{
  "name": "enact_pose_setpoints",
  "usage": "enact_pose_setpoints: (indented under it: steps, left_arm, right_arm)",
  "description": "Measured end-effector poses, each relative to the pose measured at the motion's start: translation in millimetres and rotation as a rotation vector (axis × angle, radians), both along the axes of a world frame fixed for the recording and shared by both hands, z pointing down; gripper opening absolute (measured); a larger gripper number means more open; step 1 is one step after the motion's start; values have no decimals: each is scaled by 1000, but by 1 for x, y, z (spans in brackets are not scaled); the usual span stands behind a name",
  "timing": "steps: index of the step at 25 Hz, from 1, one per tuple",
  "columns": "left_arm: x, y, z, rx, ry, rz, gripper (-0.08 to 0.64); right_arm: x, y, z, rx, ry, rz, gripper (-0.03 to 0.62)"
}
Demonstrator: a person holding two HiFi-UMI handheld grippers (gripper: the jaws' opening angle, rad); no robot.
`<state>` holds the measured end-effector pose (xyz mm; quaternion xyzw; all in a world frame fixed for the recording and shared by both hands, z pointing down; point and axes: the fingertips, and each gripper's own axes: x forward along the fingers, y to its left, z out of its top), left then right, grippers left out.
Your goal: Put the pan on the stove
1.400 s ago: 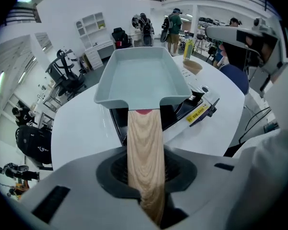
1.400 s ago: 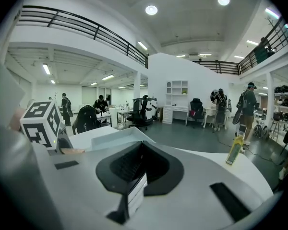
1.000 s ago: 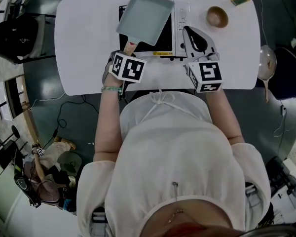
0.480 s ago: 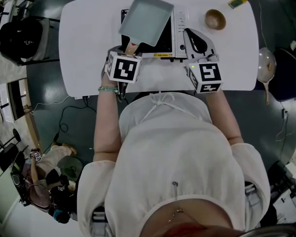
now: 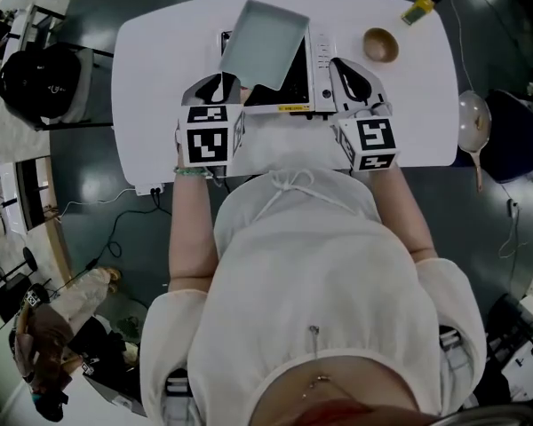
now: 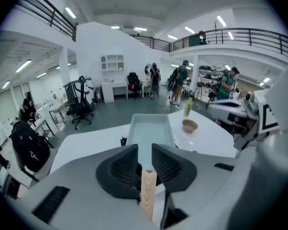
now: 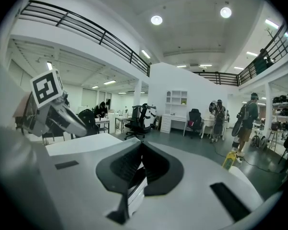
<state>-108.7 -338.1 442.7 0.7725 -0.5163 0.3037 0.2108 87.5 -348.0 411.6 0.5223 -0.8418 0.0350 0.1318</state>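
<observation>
**Pan over the stove, handle in your left gripper**

Your left gripper (image 5: 224, 80) is at the near left corner of the stove (image 5: 322, 56). In the left gripper view its jaws are closing to a narrow gap, and the wooden handle (image 6: 148, 195) of the pan (image 5: 265, 29) stands between them, with the pads against it on both sides. So this gripper (image 6: 145, 150) is holding the pan by the handle.

The pan is rectangular and pale grey. It is over the black top of the stove, and its far end reaches a little past the far edge of the stove. From the left gripper view the pan (image 6: 151, 128) runs straight away from the jaws and looks about level. I cannot tell if its bottom already rests on the stove or is a little above it.

Your right gripper (image 5: 342, 65) is just beside the right side of the stove, at the white control part. In the right gripper view its jaws (image 7: 141, 147) meet at the tips, and nothing is between them.

The stove stands on the white bench (image 5: 160, 60), near the middle. To the right of the stove, near its far corner, there is a small brown bowl (image 5: 380, 44). Further right of the stove and further from you, a yellow bottle (image 5: 417, 9) is at the far edge of the bench.
</observation>
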Motion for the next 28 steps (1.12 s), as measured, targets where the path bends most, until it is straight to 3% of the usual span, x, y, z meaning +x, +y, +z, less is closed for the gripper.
enact_pose_setpoints:
  steps: [2,4,10,14,17,20,28]
  left_arm:
    - [1,-7,-28,113,91,0,57]
    - [1,-10,-51,194,163,-1,37]
    - [-2,-12,-101,393,210,35,23]
    - [7,-7,-127,519,237,131,23]
    - [13,-3,-134,570,228,203,23]
    - [12,-2,-136,613,221,222,23]
    - [10,-6,-125,591,218,207,25]
  right_arm:
    - [0,0,-5,14,2,4,8]
    - [-1,1,-11,29,2,6,8]
    - [2,0,-33,84,-3,9,8]
    - [5,1,-48,138,-26,4,8]
    - [6,1,-57,167,-36,-11,8]
    - [5,2,-63,187,-51,-25,6]
    - [4,0,-60,161,-64,-47,5]
